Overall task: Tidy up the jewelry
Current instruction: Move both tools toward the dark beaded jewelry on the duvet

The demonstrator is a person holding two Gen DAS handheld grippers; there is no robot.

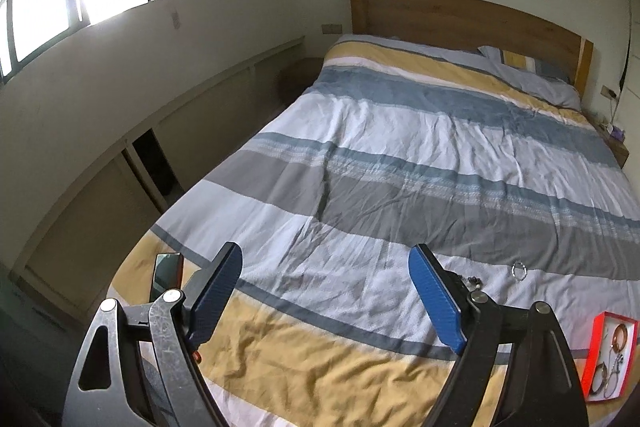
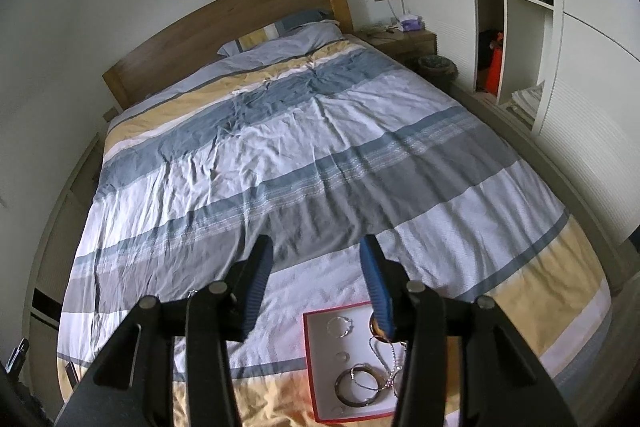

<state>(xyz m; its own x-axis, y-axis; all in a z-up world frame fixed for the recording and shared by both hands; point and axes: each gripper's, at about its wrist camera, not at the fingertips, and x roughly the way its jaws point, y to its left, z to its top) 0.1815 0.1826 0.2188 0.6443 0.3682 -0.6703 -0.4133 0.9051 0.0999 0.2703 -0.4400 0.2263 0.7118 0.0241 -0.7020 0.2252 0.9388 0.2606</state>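
Striped bed (image 1: 400, 155): red tray (image 2: 310, 367), loose ring (image 1: 519, 271), phone (image 1: 166, 273).

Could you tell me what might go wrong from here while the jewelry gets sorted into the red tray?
1. The silver ring and the small dark piece lie loose on the wrinkled duvet; they could slip into a fold.
2. The red tray sits on soft bedding near the foot edge, so pressing down beside it might tip it.
3. The chain in the tray lies across the bangles and could tangle or drag them.
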